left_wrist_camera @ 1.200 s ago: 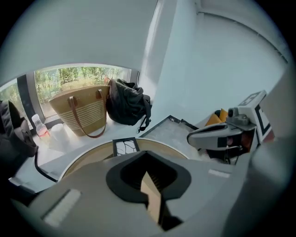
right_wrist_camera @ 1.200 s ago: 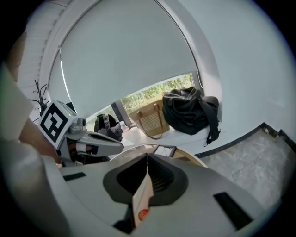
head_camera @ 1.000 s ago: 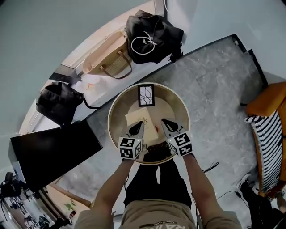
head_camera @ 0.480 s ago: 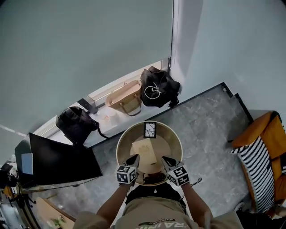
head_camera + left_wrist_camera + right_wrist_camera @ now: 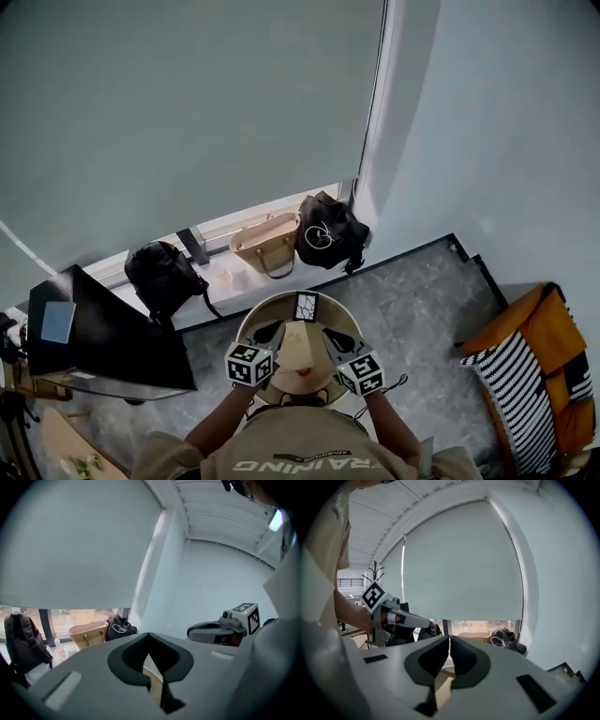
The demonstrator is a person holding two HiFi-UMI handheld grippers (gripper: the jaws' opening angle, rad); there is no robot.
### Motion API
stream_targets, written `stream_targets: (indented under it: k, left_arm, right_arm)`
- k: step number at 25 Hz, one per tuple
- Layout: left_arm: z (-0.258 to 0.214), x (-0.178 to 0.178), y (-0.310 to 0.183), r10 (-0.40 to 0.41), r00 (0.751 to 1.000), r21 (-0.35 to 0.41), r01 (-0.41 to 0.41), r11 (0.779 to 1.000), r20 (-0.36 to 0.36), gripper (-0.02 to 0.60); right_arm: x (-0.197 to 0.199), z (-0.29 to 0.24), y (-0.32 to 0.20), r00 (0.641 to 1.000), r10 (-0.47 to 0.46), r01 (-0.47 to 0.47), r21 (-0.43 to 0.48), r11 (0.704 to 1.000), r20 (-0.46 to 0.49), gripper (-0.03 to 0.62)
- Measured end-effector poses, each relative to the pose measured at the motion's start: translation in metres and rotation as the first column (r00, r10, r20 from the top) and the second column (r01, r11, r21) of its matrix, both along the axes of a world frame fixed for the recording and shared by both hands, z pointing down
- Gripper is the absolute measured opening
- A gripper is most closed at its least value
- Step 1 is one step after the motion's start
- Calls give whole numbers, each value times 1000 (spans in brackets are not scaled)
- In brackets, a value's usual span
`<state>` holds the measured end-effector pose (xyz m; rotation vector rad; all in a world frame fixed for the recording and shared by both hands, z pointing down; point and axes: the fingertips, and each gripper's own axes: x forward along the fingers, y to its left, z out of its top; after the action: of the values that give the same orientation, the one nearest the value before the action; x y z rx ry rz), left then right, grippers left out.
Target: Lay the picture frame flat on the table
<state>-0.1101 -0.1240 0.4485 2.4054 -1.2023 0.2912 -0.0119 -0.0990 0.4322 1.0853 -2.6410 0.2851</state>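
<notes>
The picture frame [image 5: 306, 307], black-edged with a white cracked pattern, stands at the far rim of the round wooden table [image 5: 251, 330]. A tan sheet [image 5: 302, 354] lies in the table's middle. My left gripper [image 5: 272, 331] is held over the table's near left, its jaws shut with nothing in them. My right gripper [image 5: 330, 335] is level with it on the right, also shut and empty. Both are well short of the frame. In the left gripper view the shut tips [image 5: 149, 634] point at the wall. The right gripper view shows its closed tips [image 5: 449, 638] and the left gripper [image 5: 401, 618].
On the sill behind the table are a tan bag [image 5: 265, 253], a black bag [image 5: 328, 230] and a black backpack [image 5: 164, 272]. A dark flat panel [image 5: 103, 333] stands to the left. An orange and striped seat [image 5: 525, 375] is at the right.
The head view has tilted up and pulled back, so the table and frame look smaller and lower. Both grippers stay shut and side by side over the table's near half.
</notes>
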Motion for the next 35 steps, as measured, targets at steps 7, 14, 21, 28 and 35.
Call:
stream_targets:
  k: [7, 14, 21, 28, 35]
  left_arm:
    - [-70, 3, -17, 22, 999, 161, -16, 987, -40, 6]
    - [-127, -5, -48, -5, 999, 244, 17, 970, -52, 6]
    - [-135, -13, -54, -26, 997, 246, 44, 968, -77, 6]
    - [-122, -29, -54, -64, 995, 222, 78, 972, -72, 6]
    - [-107, -47, -47, -98, 992, 181, 110, 977, -77, 6]
  right_arm:
    - [-8, -66, -12, 998, -2, -4, 118, 993, 55, 9]
    - [1, -130, -43, 994, 50, -70, 210, 975, 97, 9]
    - [6, -139, -51, 989, 94, -118, 212, 970, 117, 9]
    - [2, -130, -53, 992, 95, -110, 199, 974, 82, 9]
    - [-7, -116, -48, 995, 78, -86, 167, 982, 56, 9]
